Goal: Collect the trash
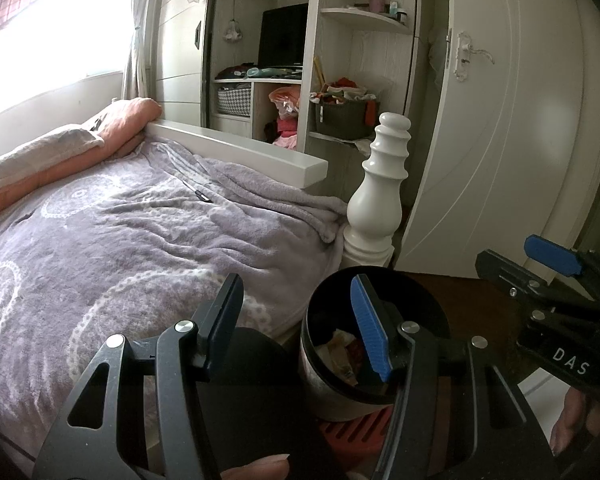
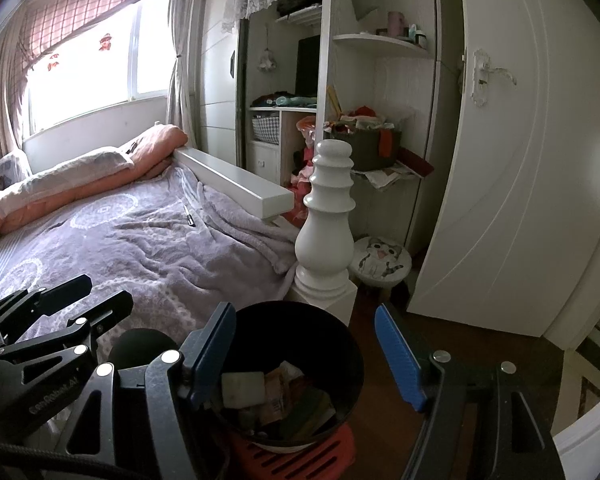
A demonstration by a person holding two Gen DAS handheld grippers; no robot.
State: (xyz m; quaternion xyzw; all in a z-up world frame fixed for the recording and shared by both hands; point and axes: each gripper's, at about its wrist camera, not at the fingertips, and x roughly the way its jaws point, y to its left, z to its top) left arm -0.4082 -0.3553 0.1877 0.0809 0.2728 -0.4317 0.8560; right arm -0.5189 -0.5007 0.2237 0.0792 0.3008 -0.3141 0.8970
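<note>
A black round bin [image 1: 380,280] [image 2: 340,332] stands on a red slatted crate [image 2: 300,460] beside the bed's foot. Inside it lie paper scraps, wrappers and a white piece [image 2: 243,388]. My right gripper [image 2: 308,352] hovers open over the bin's mouth, with nothing between its blue pads. My left gripper [image 1: 300,328] is held open at the bed's edge, its right finger in front of the bin. A dark rounded thing [image 1: 255,356] [image 2: 143,342] lies low under it; I cannot tell what it is. Each gripper shows in the other's view: right gripper [image 1: 532,268], left gripper [image 2: 107,292].
A purple blanket [image 1: 119,232] covers the bed, with a small pen-like thing [image 1: 197,194] on it. A white bedpost [image 2: 326,220] rises just behind the bin. A cat-face stool [image 2: 380,260], cluttered shelves [image 2: 372,140] and a white door [image 2: 520,160] lie beyond.
</note>
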